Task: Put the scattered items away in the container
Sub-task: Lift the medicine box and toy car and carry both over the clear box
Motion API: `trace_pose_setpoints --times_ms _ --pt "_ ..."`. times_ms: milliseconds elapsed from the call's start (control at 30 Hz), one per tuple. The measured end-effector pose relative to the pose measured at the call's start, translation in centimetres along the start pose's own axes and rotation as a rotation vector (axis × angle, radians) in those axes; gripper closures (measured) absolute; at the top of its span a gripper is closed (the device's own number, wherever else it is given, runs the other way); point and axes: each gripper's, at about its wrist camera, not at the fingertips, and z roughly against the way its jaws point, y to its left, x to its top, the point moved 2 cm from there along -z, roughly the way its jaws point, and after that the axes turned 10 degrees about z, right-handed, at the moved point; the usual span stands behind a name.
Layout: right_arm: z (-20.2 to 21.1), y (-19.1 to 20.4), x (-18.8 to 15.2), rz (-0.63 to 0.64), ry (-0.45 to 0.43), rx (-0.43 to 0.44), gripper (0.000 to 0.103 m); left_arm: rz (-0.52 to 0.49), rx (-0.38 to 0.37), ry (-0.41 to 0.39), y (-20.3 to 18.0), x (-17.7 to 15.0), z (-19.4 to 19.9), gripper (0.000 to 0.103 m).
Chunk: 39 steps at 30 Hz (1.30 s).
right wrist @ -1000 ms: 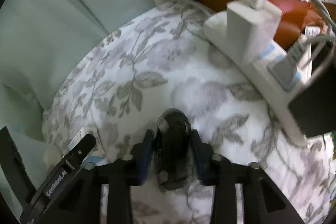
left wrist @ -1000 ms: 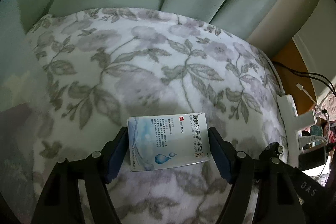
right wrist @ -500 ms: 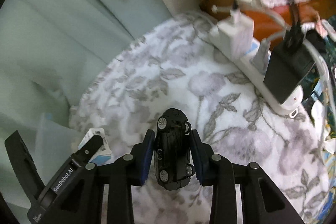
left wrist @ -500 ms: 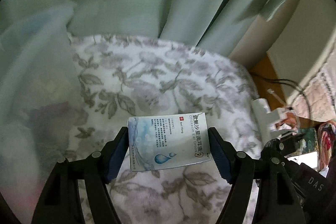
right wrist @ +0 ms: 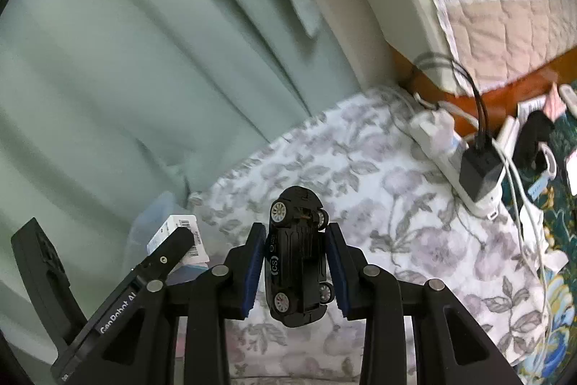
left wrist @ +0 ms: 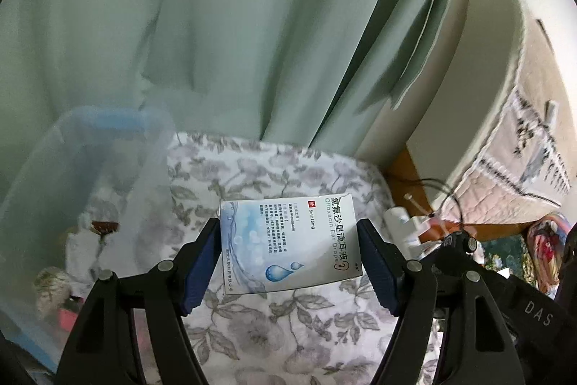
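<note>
Container (left wrist: 90, 147), at blanket's (left wrist: 288, 331) left edge, holds few items already. My left claw (left wrist: 288, 251) pinches ear-drops box (left wrist: 288, 240); right claw (right wrist: 296, 271) pinches toy car (right wrist: 295, 255). Both undelivered.

Green curtain (left wrist: 252, 24), floral cloth (right wrist: 414, 204), pwr strip (right wrist: 450, 147).

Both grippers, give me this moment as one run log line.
left gripper: shut on ear drops box | right gripper: shut on toy car | clear bin: left of box
</note>
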Motion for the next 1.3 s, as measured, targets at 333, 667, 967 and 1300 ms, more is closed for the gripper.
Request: trace_pose_setpoints --times_ms 333,667,967,1300 --pt "4.6 5.3 0.6 0.088 -0.098 0.062 0.066 0.011 -0.019 -0.109 1.2 1.6 5.9 0.027" --pt "6.6 10.0 0.0 0.183 -0.135 0.106 0.066 0.063 -0.011 -0.182 4.3 2.5 9.6 0.027" --pt "5.6 14.3 -0.6 0.260 -0.122 0.132 0.066 0.132 0.012 -0.233 8.5 3.2 11.7 0.027" --pt "3.1 19.4 -1.6 0.358 -0.059 0.177 0.066 0.242 0.060 -0.270 14.6 3.5 12.9 0.027"
